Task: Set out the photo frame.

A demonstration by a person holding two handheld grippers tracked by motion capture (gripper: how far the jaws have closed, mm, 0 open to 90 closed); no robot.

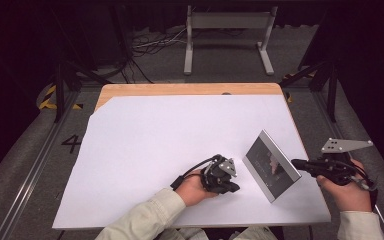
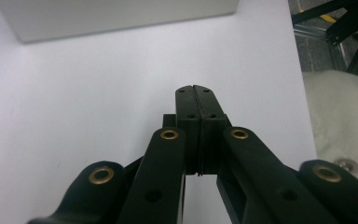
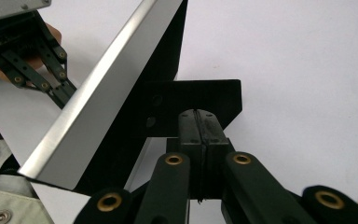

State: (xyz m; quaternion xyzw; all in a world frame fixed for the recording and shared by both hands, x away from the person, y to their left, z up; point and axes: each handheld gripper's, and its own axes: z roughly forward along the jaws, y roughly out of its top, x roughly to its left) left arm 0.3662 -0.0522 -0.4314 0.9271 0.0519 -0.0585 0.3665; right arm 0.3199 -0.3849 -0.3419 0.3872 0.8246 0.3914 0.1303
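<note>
High view: a silver picture frame (image 1: 272, 166) stands tilted on the white sheet (image 1: 145, 145), between the left gripper (image 1: 234, 187) and right gripper (image 1: 297, 163). Left gripper view: jaws pressed together, empty. Right gripper view: jaws closed (whether they pinch the frame's black back stand (image 3: 191, 100) I cannot tell).

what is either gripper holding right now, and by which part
Nothing. The left gripper is shut on nothing. The right gripper is shut too, behind the picture frame, by its black stand.
</note>
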